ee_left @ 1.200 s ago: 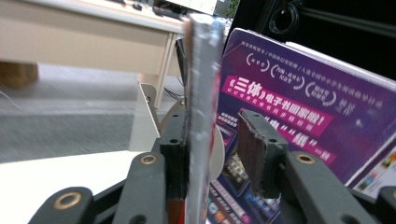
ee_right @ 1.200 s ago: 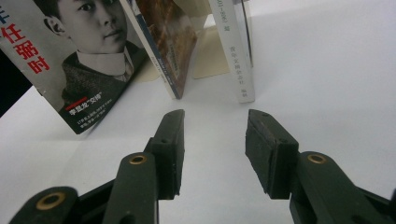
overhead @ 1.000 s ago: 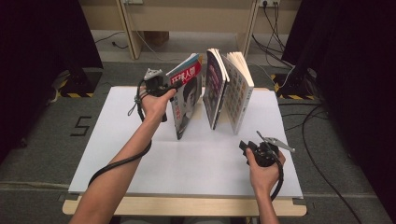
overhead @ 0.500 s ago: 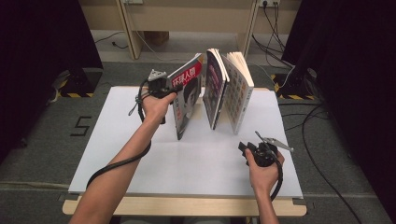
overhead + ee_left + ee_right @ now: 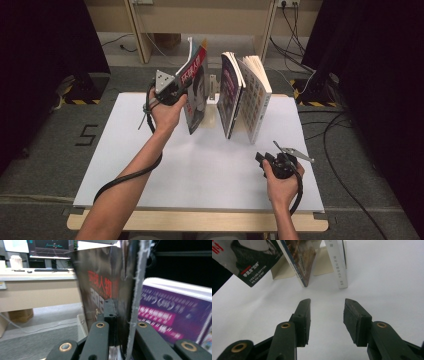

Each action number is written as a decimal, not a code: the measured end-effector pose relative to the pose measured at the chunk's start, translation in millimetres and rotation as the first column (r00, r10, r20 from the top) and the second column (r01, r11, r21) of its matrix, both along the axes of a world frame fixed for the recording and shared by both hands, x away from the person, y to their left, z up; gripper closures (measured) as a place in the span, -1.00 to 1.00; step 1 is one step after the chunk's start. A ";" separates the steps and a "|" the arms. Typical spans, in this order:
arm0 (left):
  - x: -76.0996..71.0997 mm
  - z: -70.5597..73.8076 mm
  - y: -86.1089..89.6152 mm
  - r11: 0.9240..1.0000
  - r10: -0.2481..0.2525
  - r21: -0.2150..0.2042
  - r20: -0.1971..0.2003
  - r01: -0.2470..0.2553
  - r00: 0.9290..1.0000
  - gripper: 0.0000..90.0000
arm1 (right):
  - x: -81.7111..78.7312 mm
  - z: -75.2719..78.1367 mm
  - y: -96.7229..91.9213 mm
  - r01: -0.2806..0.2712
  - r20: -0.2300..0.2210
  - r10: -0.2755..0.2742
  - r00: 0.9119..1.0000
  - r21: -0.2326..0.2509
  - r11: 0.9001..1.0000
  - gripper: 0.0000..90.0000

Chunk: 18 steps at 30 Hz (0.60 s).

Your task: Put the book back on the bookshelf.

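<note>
At table's back edge, left hand-held gripper (image 5: 186, 89) clamps magazine (image 5: 196, 92); right hand-held gripper (image 5: 261, 161) released w/ bare room.

Three books stand on one table (image 5: 150, 165): a red-titled magazine (image 5: 196, 95), a purple-covered book (image 5: 230, 95) and a white-spined book (image 5: 256, 97). Two cream bookends (image 5: 284, 270) show behind them. Two grippers are in hand, left (image 5: 172, 87) and right (image 5: 267, 160).
</note>
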<state>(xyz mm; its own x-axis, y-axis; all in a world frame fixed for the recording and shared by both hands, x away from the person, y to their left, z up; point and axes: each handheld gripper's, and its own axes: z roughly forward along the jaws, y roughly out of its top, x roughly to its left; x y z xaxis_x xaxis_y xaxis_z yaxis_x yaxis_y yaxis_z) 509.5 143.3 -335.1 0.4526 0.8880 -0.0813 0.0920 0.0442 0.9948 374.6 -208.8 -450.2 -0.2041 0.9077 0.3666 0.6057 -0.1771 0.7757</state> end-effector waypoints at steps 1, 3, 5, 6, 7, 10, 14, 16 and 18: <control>0.9 -5.9 1.1 1.000 0.008 0.005 -0.013 -0.008 1.000 0.92 | -0.3 0.0 0.4 0.002 -0.004 -0.002 1.000 0.005 1.000 0.28; 2.1 -19.4 4.5 1.000 0.025 0.001 -0.044 -0.025 0.999 0.91 | 0.3 -0.3 -0.4 -0.004 0.001 0.004 1.000 -0.001 1.000 0.28; 1.7 -27.9 9.0 0.999 0.038 -0.025 -0.040 -0.039 0.998 0.91 | 0.4 0.0 -0.5 -0.003 0.003 0.003 1.000 -0.001 1.000 0.28; 1.9 -30.0 10.6 0.998 0.036 -0.044 -0.055 -0.039 0.998 0.90 | 0.5 0.0 -0.5 -0.003 0.004 0.003 1.000 0.000 1.000 0.28; 1.7 -31.0 11.1 0.998 0.040 -0.043 -0.050 -0.042 0.998 0.89 | 0.6 -0.1 -0.5 -0.002 0.002 0.002 1.000 -0.002 1.000 0.28; 0.6 -29.2 11.2 0.998 0.050 -0.023 -0.043 -0.051 0.998 0.87 | 0.9 -0.8 -0.3 -0.002 -0.005 0.002 1.000 0.000 1.000 0.28; 3.1 -25.7 14.9 0.998 0.037 -0.055 -0.076 -0.042 0.996 0.74 | 0.6 -0.5 -0.2 -0.002 -0.004 0.002 1.000 -0.001 1.000 0.28; 4.6 -23.7 15.6 0.997 0.025 -0.072 -0.104 -0.032 0.994 0.61 | 0.6 -0.4 0.1 -0.002 -0.006 0.002 1.000 0.000 1.000 0.28; 6.7 -22.6 16.1 0.996 0.021 -0.085 -0.124 -0.032 0.992 0.53 | 0.7 -0.9 0.9 -0.001 -0.007 0.001 1.000 0.001 1.000 0.28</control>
<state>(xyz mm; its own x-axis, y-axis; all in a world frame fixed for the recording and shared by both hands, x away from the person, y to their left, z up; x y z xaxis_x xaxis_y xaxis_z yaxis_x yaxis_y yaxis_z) 516.2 159.4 -357.8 0.4110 0.8867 -0.2118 0.2114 0.1333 0.9683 375.2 -207.9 -451.1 -0.2026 0.9070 0.3692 0.6115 -0.1773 0.7711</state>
